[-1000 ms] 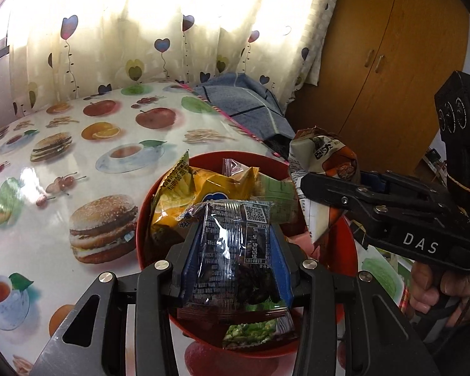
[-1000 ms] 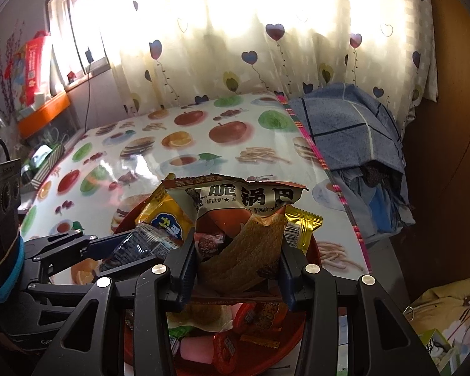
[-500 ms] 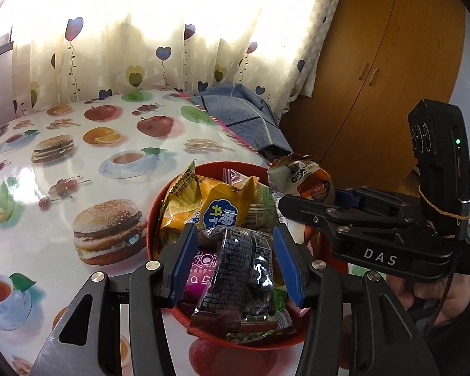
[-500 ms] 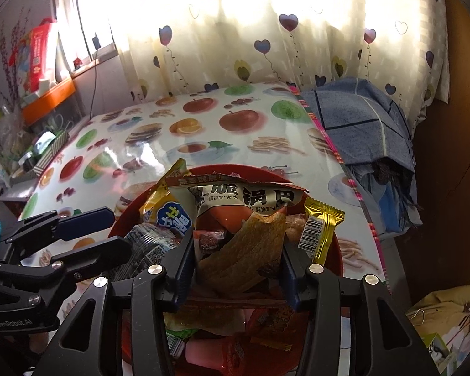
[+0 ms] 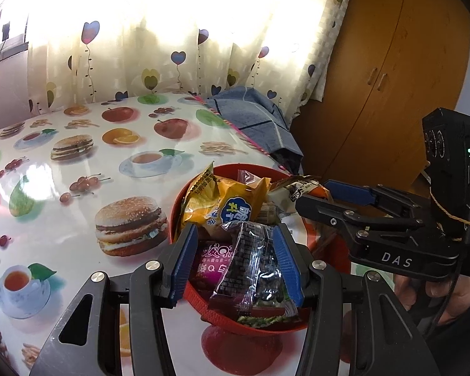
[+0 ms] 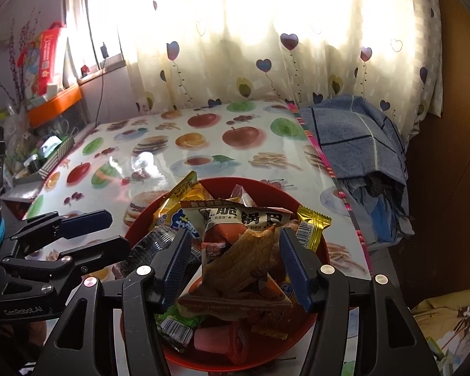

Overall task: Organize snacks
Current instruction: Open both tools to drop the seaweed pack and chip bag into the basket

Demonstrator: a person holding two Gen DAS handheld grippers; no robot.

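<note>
A red bowl (image 5: 179, 202) (image 6: 266, 185) full of snack packets stands on the food-print tablecloth. My left gripper (image 5: 234, 231) (image 6: 117, 230) hovers over its near rim, open. A dark shiny packet (image 5: 250, 266) (image 6: 147, 244) lies in the bowl between the pads, leaning toward the right one. My right gripper (image 6: 233, 233) (image 5: 310, 199) is over the bowl's right side and its jaws are opening. A white and orange cracker packet (image 6: 238, 250) (image 5: 291, 188) stands between them with a gap on each side. A yellow packet (image 5: 216, 200) (image 6: 185, 191) lies at the back.
A blue checked cloth (image 5: 250, 116) (image 6: 354, 138) hangs over the table's right edge (image 6: 322, 156). A wooden wardrobe (image 5: 376, 78) stands to the right. Heart-print curtains hang behind the table. A cluttered shelf (image 6: 47, 153) is at far left. A hand (image 5: 435, 291) holds the right gripper.
The left jaws spread off the dark packet, which now lies in the bowl. The right jaws widened away from the cracker packet. Both grippers drew back slightly from the bowl.
</note>
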